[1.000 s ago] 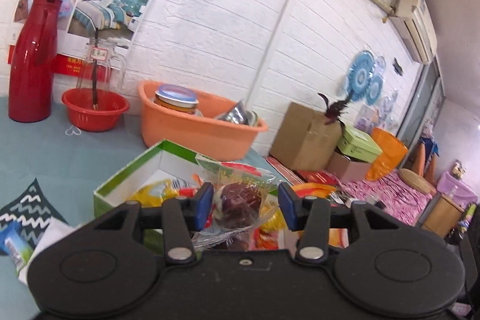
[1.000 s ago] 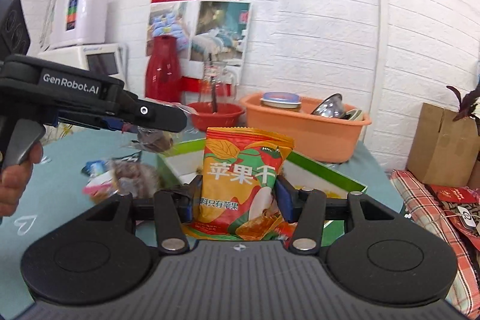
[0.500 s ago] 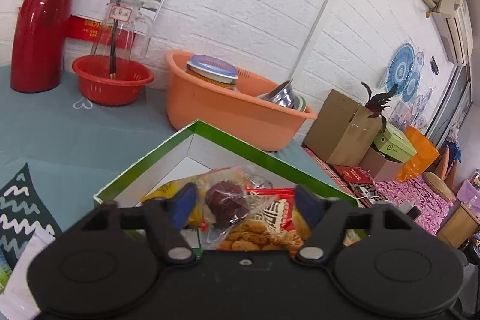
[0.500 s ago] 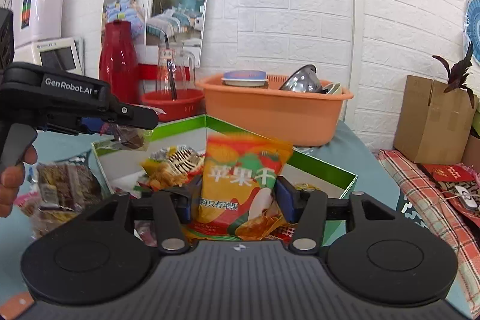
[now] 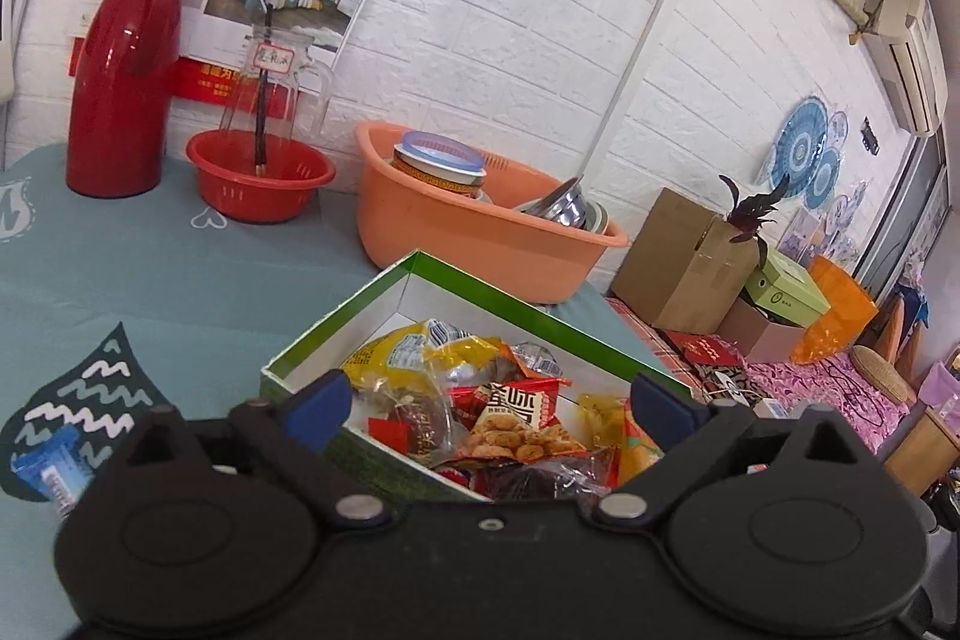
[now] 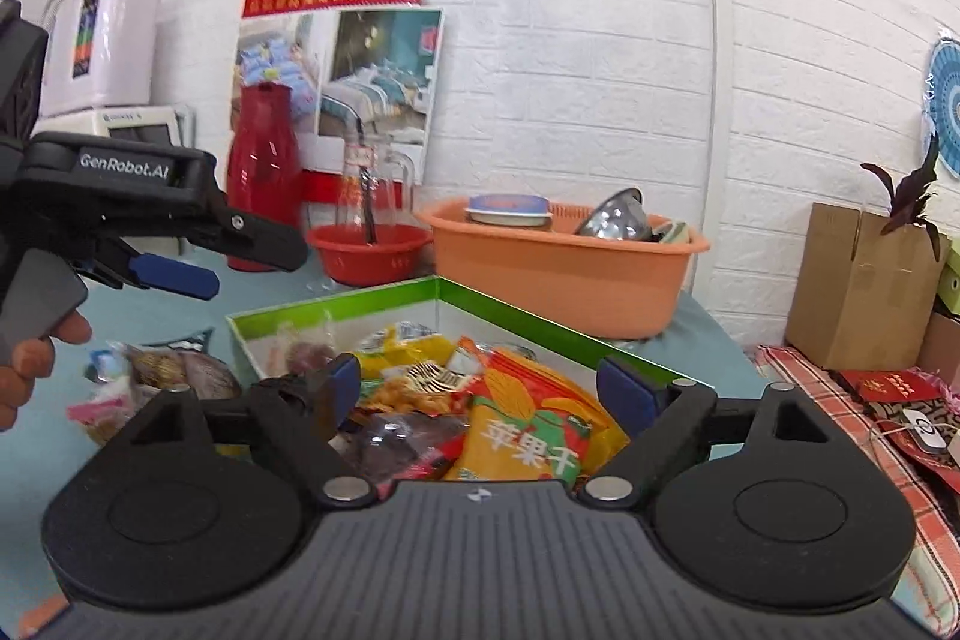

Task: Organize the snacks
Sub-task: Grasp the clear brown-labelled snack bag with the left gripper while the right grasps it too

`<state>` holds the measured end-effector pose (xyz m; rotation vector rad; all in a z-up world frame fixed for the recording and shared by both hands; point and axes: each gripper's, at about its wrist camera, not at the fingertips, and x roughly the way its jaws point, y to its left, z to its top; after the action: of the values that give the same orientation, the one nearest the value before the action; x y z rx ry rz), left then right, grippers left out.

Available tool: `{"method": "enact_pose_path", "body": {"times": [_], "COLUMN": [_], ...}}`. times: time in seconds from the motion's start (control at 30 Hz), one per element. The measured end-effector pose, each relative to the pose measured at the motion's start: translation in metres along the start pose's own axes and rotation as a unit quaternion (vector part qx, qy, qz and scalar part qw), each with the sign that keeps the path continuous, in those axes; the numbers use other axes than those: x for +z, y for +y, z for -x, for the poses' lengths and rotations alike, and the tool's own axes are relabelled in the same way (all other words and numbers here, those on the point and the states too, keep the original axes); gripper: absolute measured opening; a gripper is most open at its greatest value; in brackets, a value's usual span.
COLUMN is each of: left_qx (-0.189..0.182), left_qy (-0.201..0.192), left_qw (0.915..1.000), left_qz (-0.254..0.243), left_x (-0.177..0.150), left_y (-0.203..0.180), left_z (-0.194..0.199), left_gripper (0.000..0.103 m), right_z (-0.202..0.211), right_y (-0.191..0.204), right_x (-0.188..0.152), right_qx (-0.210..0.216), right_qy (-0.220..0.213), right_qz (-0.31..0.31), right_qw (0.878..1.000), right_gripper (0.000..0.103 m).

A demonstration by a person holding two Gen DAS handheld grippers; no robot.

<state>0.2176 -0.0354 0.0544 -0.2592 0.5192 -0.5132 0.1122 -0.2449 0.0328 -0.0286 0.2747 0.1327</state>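
On the left of the tabletop (image 6: 150, 316), loose snack packets (image 6: 162, 376) lie outside the box (image 6: 504, 304). Our left tongs (image 5: 489, 403) are released, empty, above the box's near corner. Our right tongs (image 6: 480, 388) are likewise spread wide, and the orange apple-chip bag (image 6: 528, 436) lies in the box below them. Risk: the box looks crowded, so adding the remaining packets carelessly could push bags over its low wall (image 5: 336, 334).
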Motion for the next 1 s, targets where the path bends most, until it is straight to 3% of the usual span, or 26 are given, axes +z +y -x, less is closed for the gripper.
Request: {"method": "enact_pose_path", "body": {"times": [0.23, 0.5, 0.6, 0.63, 0.67, 0.93, 1.0], "left_qx": [0.014, 0.063, 0.061, 0.056, 0.05, -0.039, -0.055], "left_qy": [0.012, 0.044, 0.065, 0.074, 0.083, 0.138, 0.146], "left_qw": [0.9998, 0.9958, 0.9929, 0.9924, 0.9926, 0.9893, 0.9875], "left_qz": [-0.006, 0.05, 0.078, 0.08, 0.073, 0.025, 0.024], "left_x": [-0.02, -0.022, -0.025, -0.029, -0.032, -0.078, -0.089], "left_y": [0.012, 0.063, 0.079, 0.081, 0.079, 0.032, 0.024], "left_z": [0.035, -0.005, -0.016, -0.017, -0.016, 0.007, 0.015], "left_gripper": [0.103, 0.103, 0.102, 0.067, 0.044, 0.045, 0.051], "right_z": [0.024, 0.036, 0.039, 0.039, 0.039, 0.043, 0.048], "right_y": [0.024, 0.042, 0.04, 0.039, 0.037, 0.026, 0.024], "right_x": [-0.012, -0.031, -0.036, -0.038, -0.039, -0.056, -0.061], "right_qx": [0.061, 0.087, 0.085, 0.084, 0.084, 0.093, 0.095], "right_qy": [0.032, 0.064, 0.073, 0.076, 0.078, 0.111, 0.117], "right_qz": [-0.019, -0.027, -0.034, -0.039, -0.044, -0.099, -0.107], "right_qw": [0.997, 0.994, 0.993, 0.993, 0.992, 0.985, 0.983], "right_gripper": [0.103, 0.103, 0.103, 0.103, 0.103, 0.103, 0.103]}}
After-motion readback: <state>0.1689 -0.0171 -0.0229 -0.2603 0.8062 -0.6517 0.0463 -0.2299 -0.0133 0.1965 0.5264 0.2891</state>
